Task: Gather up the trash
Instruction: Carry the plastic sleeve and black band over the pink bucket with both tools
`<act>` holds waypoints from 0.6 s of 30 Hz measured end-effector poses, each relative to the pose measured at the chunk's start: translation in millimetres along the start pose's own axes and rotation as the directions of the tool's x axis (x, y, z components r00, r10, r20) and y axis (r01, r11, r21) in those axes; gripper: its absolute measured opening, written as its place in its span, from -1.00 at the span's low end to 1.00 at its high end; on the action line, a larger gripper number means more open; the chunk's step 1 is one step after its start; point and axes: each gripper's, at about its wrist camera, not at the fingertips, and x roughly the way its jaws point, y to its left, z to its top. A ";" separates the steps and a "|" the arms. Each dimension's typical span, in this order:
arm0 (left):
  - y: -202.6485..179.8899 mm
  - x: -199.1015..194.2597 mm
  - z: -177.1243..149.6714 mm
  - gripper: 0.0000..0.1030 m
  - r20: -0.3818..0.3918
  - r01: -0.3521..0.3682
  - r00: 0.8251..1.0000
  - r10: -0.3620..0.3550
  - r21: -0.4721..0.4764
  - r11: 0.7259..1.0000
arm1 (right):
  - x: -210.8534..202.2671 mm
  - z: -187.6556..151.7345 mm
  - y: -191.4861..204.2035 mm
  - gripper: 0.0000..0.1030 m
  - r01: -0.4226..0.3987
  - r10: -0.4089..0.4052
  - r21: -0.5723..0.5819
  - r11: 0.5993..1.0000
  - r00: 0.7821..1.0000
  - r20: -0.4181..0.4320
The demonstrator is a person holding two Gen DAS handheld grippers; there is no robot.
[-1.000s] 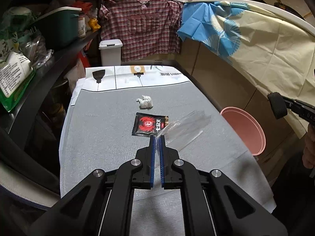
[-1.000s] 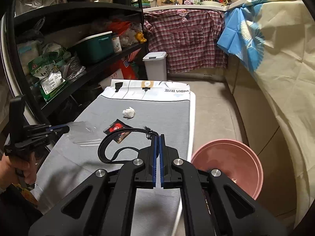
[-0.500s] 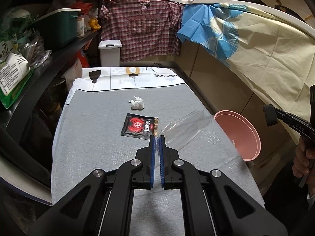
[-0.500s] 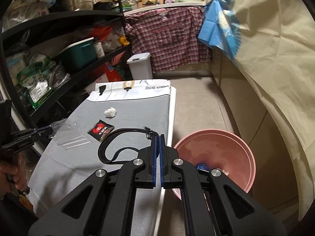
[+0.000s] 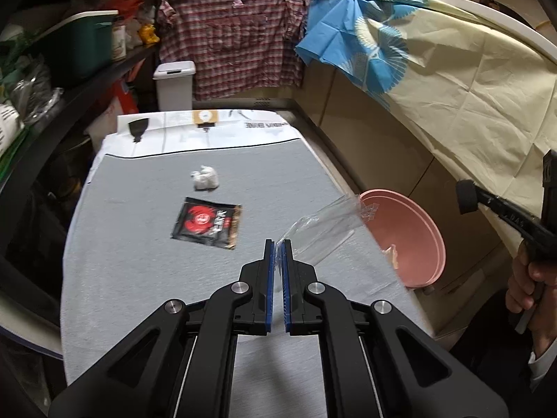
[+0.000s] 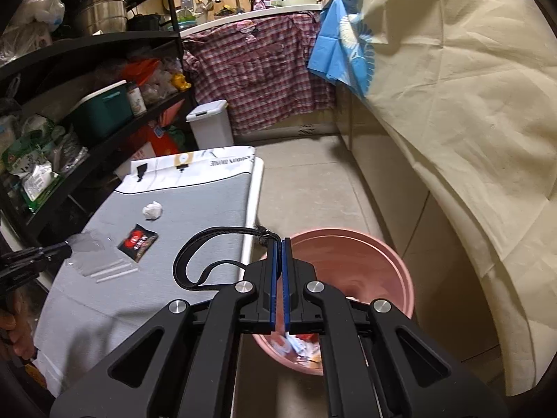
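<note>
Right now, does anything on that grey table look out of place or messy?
Yes: litter on the grey table. A crumpled white tissue and a black-and-red sachet lie loose there, apart from each other, not in the pink bin on the floor beside it.

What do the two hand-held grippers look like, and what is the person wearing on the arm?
Both the left gripper and the right gripper are matte black, with angular linkage arms, round silver pivot bolts and ribbed blue pads lining the fingers. No cables show. Above the right hand, a white cuff shows under a dark sleeve.
</note>
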 end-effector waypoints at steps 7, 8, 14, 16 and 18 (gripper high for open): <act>-34.6 9.9 18.7 -0.92 -0.009 0.030 1.000 -0.030 0.020 0.999 | 4.5 4.6 -27.8 -0.94 0.031 -0.030 0.072 0.997 0.999 -0.010; -38.1 11.6 21.0 -0.92 -0.009 0.033 0.999 -0.033 0.021 0.999 | 5.4 5.4 -30.9 -0.94 0.038 -0.037 0.079 0.996 0.999 -0.010; -69.3 29.4 38.7 -0.92 -0.014 0.062 0.998 -0.062 0.019 0.998 | 12.4 9.2 -46.4 -0.94 0.067 -0.065 0.114 0.991 0.998 -0.019; -82.0 37.1 45.3 -0.92 -0.016 0.069 0.998 -0.068 0.027 0.997 | 15.4 10.4 -49.1 -0.94 0.074 -0.072 0.118 0.990 0.997 -0.022; -90.1 42.6 50.5 -0.92 -0.020 0.075 0.997 -0.074 0.033 0.997 | 18.0 11.2 -50.3 -0.94 0.078 -0.076 0.119 0.990 0.997 -0.024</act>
